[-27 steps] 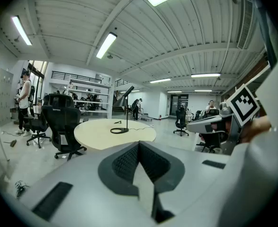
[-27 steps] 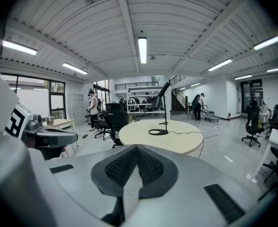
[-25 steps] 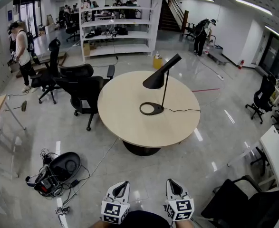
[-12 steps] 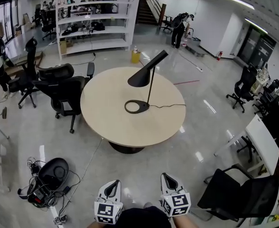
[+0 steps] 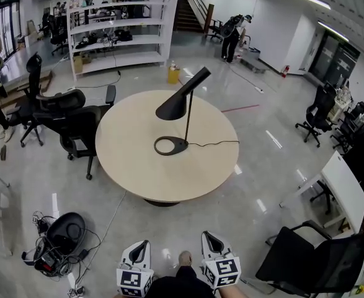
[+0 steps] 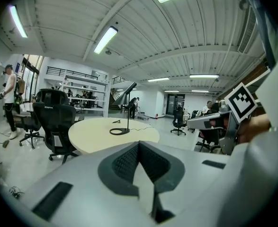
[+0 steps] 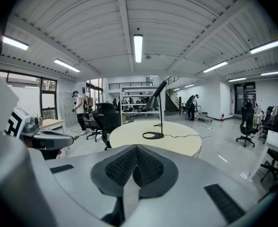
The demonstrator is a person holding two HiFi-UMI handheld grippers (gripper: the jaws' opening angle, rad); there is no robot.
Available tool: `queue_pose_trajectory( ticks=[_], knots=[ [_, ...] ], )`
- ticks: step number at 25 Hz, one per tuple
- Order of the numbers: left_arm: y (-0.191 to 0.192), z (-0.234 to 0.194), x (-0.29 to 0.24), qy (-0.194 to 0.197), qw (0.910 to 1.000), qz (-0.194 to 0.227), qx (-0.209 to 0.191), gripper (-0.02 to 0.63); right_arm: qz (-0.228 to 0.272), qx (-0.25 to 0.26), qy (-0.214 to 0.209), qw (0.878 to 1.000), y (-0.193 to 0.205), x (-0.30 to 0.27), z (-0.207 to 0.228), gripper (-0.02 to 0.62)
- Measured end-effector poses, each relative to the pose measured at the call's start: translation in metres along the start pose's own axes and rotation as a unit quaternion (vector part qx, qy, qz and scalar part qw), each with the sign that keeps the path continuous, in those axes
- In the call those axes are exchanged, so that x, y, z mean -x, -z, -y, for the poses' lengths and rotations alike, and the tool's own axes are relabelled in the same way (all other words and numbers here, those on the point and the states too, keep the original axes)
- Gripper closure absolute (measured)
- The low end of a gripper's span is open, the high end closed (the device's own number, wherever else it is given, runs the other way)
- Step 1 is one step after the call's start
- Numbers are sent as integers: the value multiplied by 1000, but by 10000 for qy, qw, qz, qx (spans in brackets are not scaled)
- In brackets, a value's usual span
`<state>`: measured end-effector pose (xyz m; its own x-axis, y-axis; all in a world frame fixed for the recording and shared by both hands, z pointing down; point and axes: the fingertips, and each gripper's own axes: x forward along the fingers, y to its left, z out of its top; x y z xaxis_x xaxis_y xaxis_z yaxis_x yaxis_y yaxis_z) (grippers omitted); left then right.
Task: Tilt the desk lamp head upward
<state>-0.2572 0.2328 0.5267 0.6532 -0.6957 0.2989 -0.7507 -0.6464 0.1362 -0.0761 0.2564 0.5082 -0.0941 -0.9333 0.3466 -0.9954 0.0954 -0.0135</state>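
One desk lamp (image 5: 188,113) stands near the middle of one round, pale counter (image 5: 169,182). Its ring base (image 5: 171,146) lies flat on the top, a thin stem rises upright from it, and its black cone head (image 5: 172,107) slopes down to the left. One thin cord (image 5: 216,143) runs from the base toward the counter's right edge.

There are two grippers, both at the near edge of the head view and well apart from the counter. The left gripper (image 5: 141,246) and the right gripper (image 5: 208,238) sit side by side, apart from each other. Each points toward the far counter and dips slightly below level, with its marker cube facing up. In its own view the left gripper (image 6: 139,150) has its jaws pressed together with nothing between them. The right gripper (image 7: 136,151) is the same, closed and empty.

A cluster of black office chairs (image 5: 76,120) stands at the counter's left; I cannot count them for certain. One white shelf unit (image 5: 126,42) stands beyond.
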Motion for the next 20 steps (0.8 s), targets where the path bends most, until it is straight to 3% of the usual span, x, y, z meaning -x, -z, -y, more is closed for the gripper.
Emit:
queue_pose_trajectory(
  ticks=[13,20],
  knots=[
    [-64,74,-170,-419,9987,1,-302,560,397,-100,-452,9981,-30,-71,176,580],
    [-77,110,-222,-516,9979,-70,-386,560,525,-80,-627,9966,-42,-87,237,580]
  ],
)
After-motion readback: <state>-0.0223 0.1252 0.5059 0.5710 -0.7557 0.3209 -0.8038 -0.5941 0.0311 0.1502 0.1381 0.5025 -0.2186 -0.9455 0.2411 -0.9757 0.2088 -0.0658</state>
